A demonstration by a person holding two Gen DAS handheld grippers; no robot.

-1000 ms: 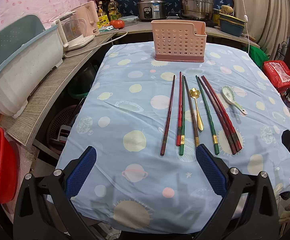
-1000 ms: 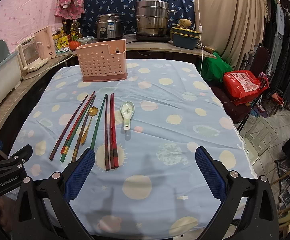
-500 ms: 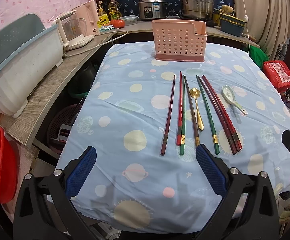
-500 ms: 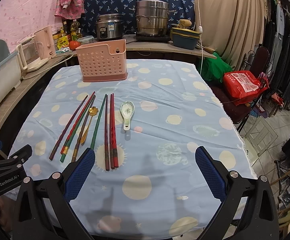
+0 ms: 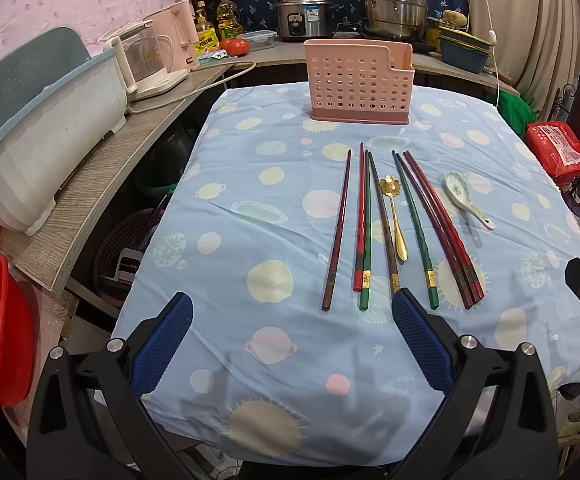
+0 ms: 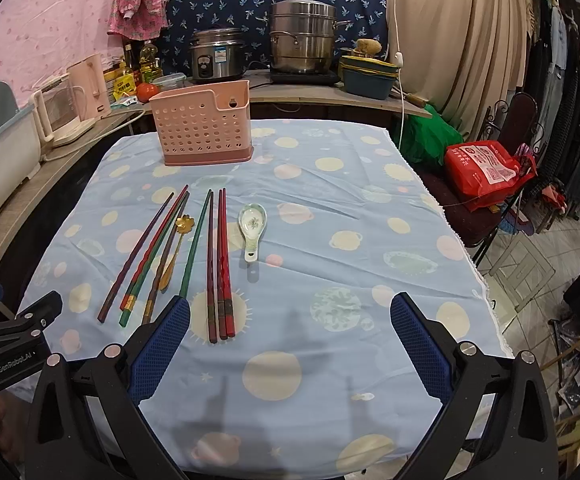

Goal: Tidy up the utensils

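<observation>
While you hold both grippers low at the near edge, the desk (image 5: 250, 208) fills most of each view, covered by a blue cloth printed with planets and suns. At its far end stands the pink perforated utensil holder (image 5: 358, 80), upright, well apart from everything else on the cloth. Your left gripper (image 5: 290, 344) has its jaws spread wide with nothing between them; your right gripper (image 6: 290, 344) is the same, jaws wide apart and empty above bare cloth. Between the holder and you lie the chopsticks (image 5: 385, 228), a loose row of red, green and dark brown sticks running lengthwise toward the holder, thick ends near you (some touch at the thick ends; the rightmost ones lie pressed together). Among them, in the middle of the row, rests the gold spoon (image 5: 394, 212) with its flower-shaped bowl pointing away from you. Just to the right of the row, apart from it, sits the white ceramic spoon (image 5: 463, 200), bowl up and handle angled toward your right.
</observation>
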